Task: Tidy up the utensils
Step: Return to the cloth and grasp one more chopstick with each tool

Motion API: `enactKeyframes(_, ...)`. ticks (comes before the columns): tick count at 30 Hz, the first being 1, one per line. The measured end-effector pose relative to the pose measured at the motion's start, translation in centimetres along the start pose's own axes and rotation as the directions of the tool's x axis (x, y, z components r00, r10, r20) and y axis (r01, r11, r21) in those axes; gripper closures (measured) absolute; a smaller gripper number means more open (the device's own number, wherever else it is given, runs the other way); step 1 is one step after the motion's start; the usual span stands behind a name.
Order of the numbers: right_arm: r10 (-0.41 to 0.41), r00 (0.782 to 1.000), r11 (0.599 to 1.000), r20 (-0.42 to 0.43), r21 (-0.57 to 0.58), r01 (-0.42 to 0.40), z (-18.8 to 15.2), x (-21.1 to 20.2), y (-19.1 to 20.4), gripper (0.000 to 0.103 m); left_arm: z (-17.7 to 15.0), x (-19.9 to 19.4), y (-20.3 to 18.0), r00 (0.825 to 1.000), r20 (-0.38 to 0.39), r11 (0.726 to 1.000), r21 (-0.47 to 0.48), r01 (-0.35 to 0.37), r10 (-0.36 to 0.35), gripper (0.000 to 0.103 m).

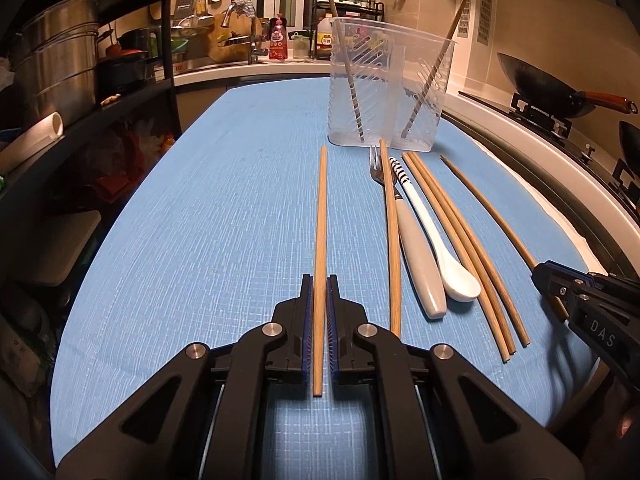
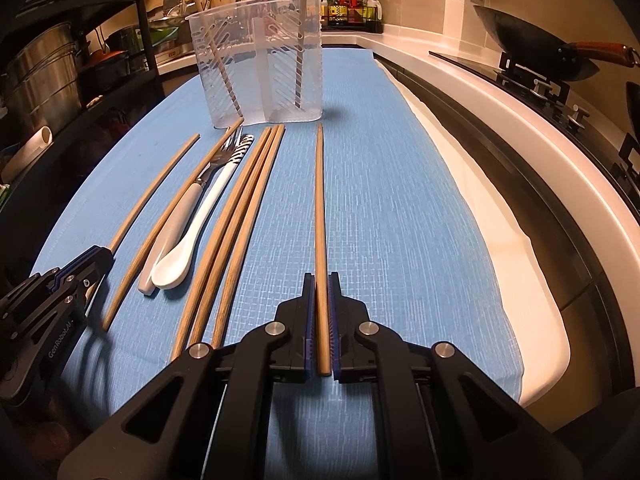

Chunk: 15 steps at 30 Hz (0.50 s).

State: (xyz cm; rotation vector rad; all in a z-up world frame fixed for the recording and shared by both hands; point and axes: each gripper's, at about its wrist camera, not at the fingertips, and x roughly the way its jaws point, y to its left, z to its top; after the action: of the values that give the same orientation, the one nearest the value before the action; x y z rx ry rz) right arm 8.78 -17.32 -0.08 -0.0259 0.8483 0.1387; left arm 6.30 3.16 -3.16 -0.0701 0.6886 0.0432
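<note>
Left gripper clamped on one wooden chopstick; right gripper clamped on another. Both chopsticks lie on the blue cloth. Lift level, then tip points-down into the clear holder (two sticks inside already).

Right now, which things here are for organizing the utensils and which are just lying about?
For the job: holder, chopsticks, fork, spoon, left gripper, right gripper.
Lying about: wok, pots, bottles.
</note>
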Motion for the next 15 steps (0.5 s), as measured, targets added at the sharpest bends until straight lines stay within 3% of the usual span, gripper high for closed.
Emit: enactKeyframes(15,0.003,1.0,1.0,0.002,-0.004,-0.003,-0.07,-0.06,0.14,0.096,0.01,-0.03,-0.1,1.0,0.0,1.0,0.003,-0.001,0.001,0.096)
